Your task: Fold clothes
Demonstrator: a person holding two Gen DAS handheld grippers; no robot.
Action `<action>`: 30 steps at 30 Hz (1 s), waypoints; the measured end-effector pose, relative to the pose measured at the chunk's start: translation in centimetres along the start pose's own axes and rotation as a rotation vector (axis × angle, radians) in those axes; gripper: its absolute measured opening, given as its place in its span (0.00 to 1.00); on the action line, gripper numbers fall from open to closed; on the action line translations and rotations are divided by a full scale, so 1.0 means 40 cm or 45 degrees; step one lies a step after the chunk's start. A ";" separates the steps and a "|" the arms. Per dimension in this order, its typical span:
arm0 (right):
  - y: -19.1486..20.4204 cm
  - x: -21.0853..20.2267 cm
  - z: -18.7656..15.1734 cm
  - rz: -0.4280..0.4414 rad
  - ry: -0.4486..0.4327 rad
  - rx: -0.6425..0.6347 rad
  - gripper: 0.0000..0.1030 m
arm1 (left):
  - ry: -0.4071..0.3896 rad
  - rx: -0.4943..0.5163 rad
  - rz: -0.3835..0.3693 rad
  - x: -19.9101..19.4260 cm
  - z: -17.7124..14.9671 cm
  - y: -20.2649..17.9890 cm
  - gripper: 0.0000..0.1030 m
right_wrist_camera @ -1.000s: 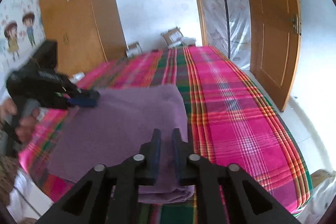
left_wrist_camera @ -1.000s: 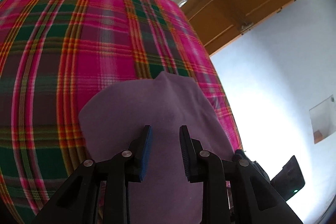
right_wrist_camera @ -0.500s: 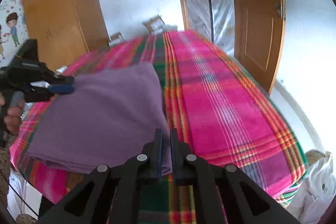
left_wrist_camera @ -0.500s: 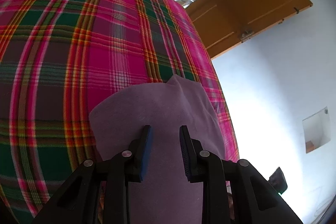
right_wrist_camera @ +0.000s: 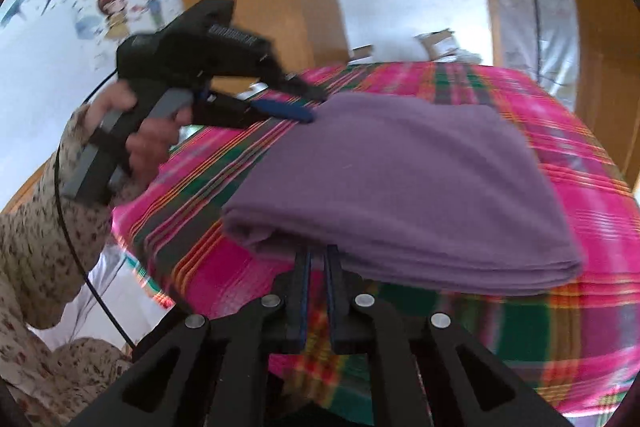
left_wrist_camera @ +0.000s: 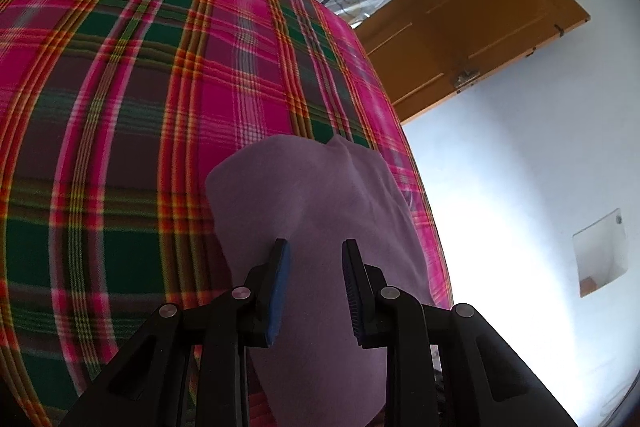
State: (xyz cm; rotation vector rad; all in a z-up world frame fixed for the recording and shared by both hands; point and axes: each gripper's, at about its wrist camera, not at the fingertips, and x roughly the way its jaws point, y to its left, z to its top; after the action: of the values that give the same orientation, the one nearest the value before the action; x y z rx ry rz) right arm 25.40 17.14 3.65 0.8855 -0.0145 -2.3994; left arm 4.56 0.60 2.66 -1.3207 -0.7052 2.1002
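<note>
Your right gripper (right_wrist_camera: 317, 255) pinches the near edge of the folded purple garment (right_wrist_camera: 404, 179) on the plaid bed (right_wrist_camera: 592, 199), your left gripper (left_wrist_camera: 314, 267) spread over it; soft, limp stack, so grip all layers.

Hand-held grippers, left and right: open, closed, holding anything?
Left hand-held gripper: open, over the purple cloth, holding nothing.
Right hand-held gripper: nearly closed at the cloth's near edge; grip unclear.

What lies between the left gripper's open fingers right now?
In the left wrist view, the purple folded garment fills the gap of the left gripper; its fingers are spread over the cloth, with the plaid bedspread beyond.
</note>
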 end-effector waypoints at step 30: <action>0.171 0.146 0.018 0.180 0.108 -0.234 0.45 | -0.001 -0.036 -0.015 -0.007 -0.026 0.040 0.29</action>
State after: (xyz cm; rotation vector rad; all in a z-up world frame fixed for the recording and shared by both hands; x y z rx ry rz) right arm 24.87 8.26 2.12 0.8695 0.1683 -2.1907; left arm 5.34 -0.58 1.34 -1.3283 -0.7439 2.0888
